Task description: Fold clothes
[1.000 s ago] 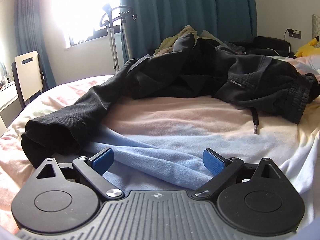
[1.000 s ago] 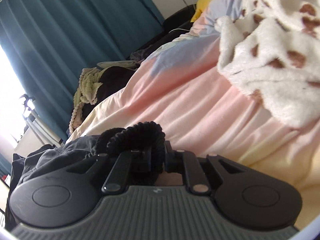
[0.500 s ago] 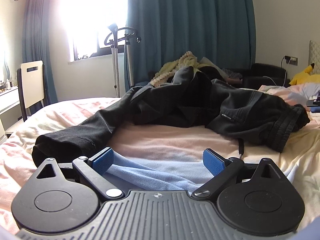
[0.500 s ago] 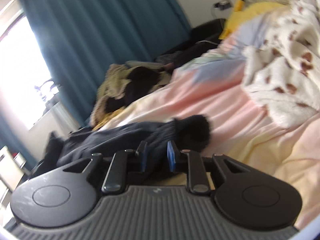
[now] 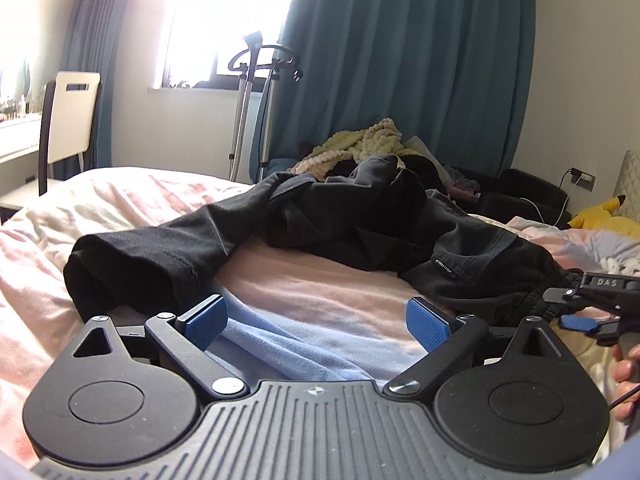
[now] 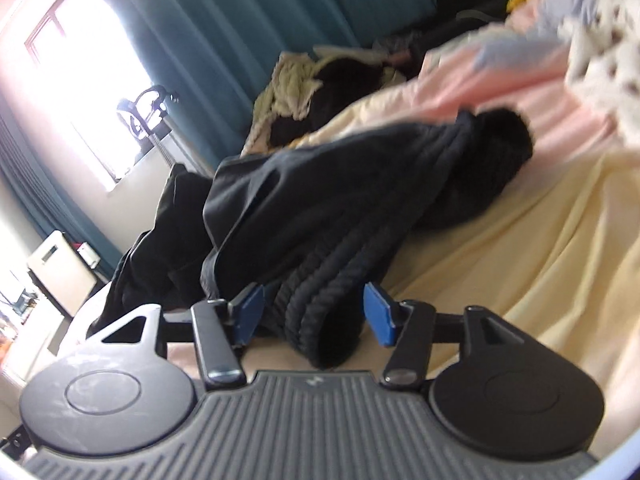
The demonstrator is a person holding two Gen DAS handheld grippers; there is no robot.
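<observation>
While the black trousers [image 5: 360,236] lie crumpled across the bed [image 5: 320,292], the right gripper [image 6: 314,314], jaws just opening, lets the waistband [image 6: 320,320] rest loose between its pads, the left gripper [image 5: 316,322] gapes empty, so regrasping and flattening seem next.

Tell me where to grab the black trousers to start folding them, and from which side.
Probably the ribbed waistband, from its open end. It bunches into a thick ridge standing off the bed between the right gripper pads, whose jaws have just been opening. The left gripper could take the leg cuff.
</observation>
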